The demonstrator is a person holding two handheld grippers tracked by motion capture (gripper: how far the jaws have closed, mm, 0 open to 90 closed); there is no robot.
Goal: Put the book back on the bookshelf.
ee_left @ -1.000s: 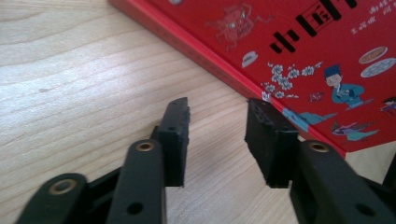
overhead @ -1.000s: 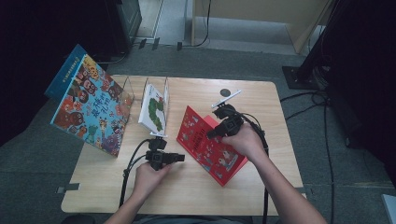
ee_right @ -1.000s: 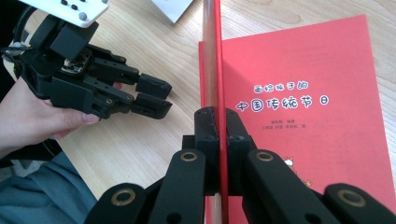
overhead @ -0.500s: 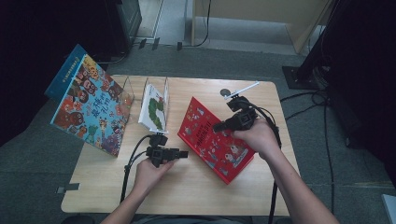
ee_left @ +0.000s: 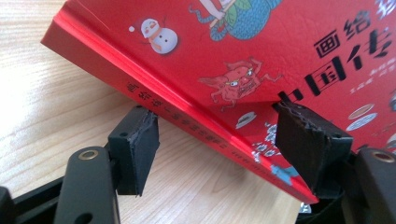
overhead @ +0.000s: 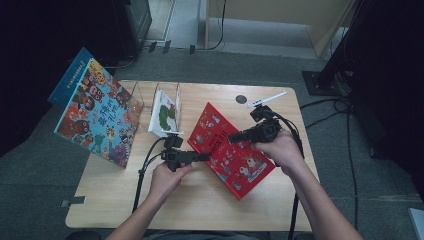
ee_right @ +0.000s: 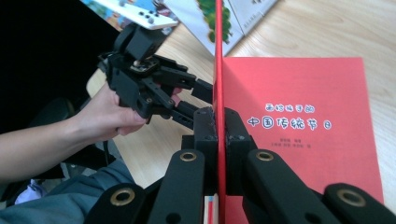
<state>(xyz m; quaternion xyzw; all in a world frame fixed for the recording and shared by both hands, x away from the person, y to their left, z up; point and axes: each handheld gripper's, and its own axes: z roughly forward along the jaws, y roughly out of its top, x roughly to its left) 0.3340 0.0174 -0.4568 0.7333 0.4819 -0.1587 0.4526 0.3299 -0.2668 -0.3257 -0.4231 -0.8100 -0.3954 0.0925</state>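
Note:
A red picture book [overhead: 227, 155] lies on the wooden table [overhead: 200, 205], right of centre. My right gripper [overhead: 234, 137] is shut on the edge of its front cover [ee_right: 218, 70], which stands up thin between the pads, with the red title page [ee_right: 299, 121] beside it. My left gripper [overhead: 206, 156] is at the book's left edge. Its jaws have just been opening and now stand open astride the spine [ee_left: 187, 114], one pad [ee_left: 135, 144] below it and the other pad [ee_left: 308, 140] over the cover. The left gripper [ee_right: 198, 100] also appears beyond the cover in the right gripper view.
A large colourful book [overhead: 97, 117] leans at the table's left edge. A clear stand holds a white book with a green picture [overhead: 165, 112]. A white pen [overhead: 267, 98] and a dark round spot [overhead: 241, 99] lie at the back. Cables trail from both grippers.
My right gripper has moved to the right with the cover, and the red book has shifted that way. The left gripper's jaws have widened around the spine.

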